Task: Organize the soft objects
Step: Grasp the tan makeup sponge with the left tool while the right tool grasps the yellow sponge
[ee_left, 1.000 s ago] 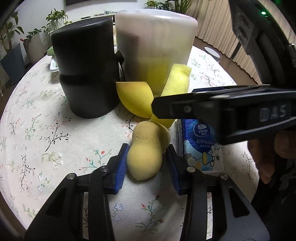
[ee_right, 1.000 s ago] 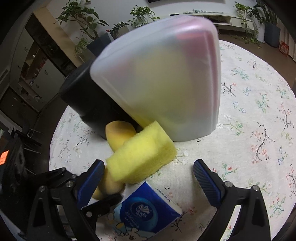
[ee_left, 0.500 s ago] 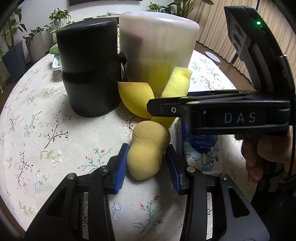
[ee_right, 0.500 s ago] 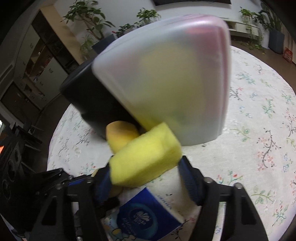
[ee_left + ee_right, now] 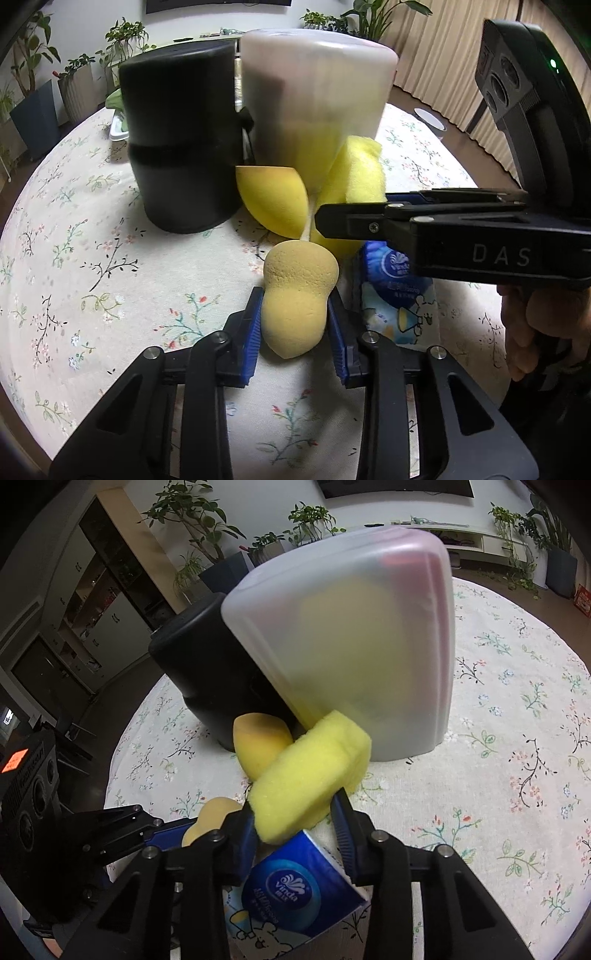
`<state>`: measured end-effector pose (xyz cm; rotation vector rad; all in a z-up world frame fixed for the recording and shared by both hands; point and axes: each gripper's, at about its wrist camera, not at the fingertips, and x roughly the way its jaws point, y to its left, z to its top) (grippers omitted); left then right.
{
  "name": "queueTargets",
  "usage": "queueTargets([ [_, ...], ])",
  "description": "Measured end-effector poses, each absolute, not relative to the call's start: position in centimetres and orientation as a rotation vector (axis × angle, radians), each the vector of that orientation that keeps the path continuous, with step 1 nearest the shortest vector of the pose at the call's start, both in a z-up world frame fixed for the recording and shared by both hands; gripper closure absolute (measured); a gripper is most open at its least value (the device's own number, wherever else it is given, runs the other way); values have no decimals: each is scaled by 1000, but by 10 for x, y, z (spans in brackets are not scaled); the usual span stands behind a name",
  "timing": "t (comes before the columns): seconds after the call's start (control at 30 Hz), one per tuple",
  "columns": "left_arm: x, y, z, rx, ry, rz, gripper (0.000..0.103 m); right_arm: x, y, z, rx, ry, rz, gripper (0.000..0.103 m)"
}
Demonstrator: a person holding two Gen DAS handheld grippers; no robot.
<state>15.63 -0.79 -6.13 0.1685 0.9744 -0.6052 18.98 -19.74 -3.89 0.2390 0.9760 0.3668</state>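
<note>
My left gripper [image 5: 295, 325] is shut on a tan gourd-shaped sponge [image 5: 297, 295] that rests on the flowered tablecloth. My right gripper [image 5: 295, 825] is shut on a bright yellow block sponge [image 5: 310, 775], which tilts up toward a frosted white container [image 5: 354, 642]. That block sponge [image 5: 356, 177] also shows in the left wrist view, above the right gripper's finger [image 5: 369, 225]. A yellow teardrop sponge [image 5: 273, 199] leans against a black cylinder container [image 5: 181, 144]. More yellow shapes show faintly through the frosted container [image 5: 317, 107].
A blue tissue pack [image 5: 291, 893] lies under the right gripper, beside the tan sponge [image 5: 210, 816]. The round table [image 5: 74, 258] drops off at its edges. A hand [image 5: 539, 325] holds the right gripper. Potted plants and cabinets stand beyond the table.
The right gripper went from wide open to shut on the yellow block sponge and raised it a little. The left gripper stayed shut on the tan sponge.
</note>
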Motion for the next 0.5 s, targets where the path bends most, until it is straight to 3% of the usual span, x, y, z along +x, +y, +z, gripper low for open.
queueTargets([
  [0.5, 141, -1, -58, 116, 963, -561, 74, 172, -205, -22, 206, 931, 401, 74],
])
